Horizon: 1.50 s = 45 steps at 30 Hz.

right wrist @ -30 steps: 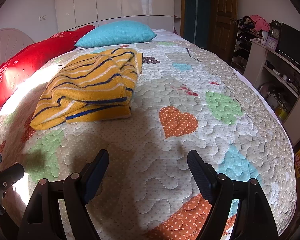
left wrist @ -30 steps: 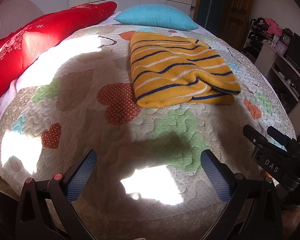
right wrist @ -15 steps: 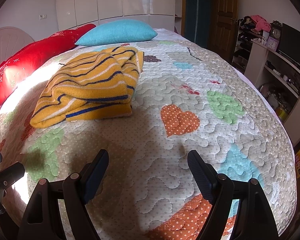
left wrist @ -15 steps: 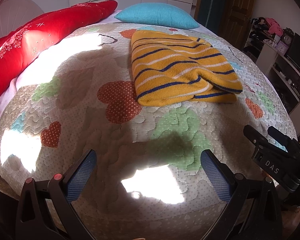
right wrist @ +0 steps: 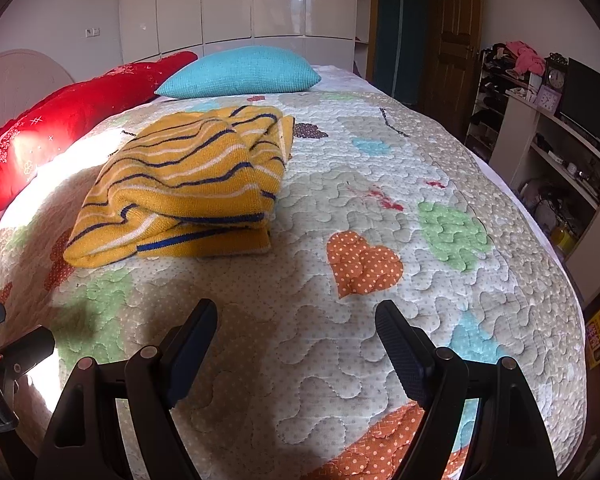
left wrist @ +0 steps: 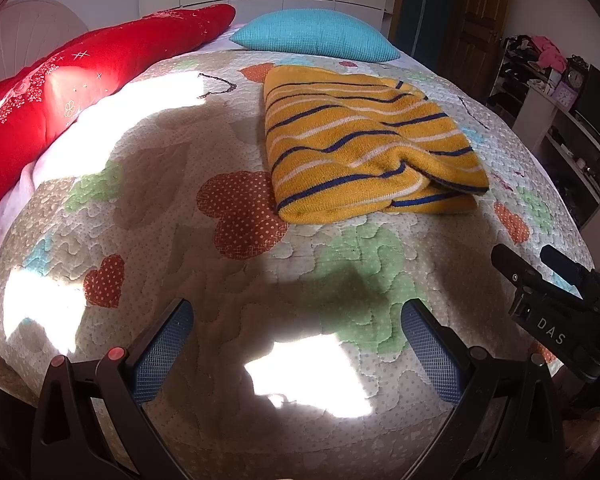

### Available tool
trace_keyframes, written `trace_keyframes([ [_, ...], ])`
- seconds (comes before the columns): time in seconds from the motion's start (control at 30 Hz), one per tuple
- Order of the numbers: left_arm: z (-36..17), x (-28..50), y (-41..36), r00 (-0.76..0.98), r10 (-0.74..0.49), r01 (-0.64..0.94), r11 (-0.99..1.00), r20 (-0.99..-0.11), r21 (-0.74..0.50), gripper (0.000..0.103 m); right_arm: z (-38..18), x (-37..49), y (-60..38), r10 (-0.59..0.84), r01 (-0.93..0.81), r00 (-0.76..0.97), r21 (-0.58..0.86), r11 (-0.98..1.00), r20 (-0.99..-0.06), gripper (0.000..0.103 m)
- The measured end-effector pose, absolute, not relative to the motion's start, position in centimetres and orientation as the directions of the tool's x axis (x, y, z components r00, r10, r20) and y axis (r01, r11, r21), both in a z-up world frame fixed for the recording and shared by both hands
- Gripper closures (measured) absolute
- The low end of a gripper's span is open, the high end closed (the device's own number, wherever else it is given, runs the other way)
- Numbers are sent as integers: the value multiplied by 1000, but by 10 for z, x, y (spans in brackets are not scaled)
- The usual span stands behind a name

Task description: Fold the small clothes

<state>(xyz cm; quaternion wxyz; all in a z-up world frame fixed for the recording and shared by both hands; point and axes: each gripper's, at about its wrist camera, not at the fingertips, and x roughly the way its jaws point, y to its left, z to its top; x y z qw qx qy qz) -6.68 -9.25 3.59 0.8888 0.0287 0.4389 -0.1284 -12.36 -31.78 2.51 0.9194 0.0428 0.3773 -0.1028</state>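
Nothing has shifted in the last second: both claws hang wide and empty over the bed [left wrist: 100, 208], left claw [left wrist: 296, 344] and right claw [right wrist: 296, 340] low in frame. The sweater [left wrist: 364, 148] lies folded, centre-right and well apart, so this fold looks finished.

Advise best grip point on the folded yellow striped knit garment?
Take the yellow striped knit garment at its near right corner, where the stacked layer edges lie open. Come in low from the near side with the right tongs, pinching all layers together.
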Motion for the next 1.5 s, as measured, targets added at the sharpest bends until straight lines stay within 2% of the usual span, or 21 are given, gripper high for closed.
trace_keyframes([
  [0.83, 59, -37, -81, 671, -159, 231, 973, -724, 0, 0, 54, -95, -309, -178, 190, 730, -55, 980, -660, 15],
  [1.5, 45, -5, -79, 653, -158, 227, 974, -740, -8, 0, 48, -67, -304, -156, 178, 710, -39, 983, -687, 15],
])
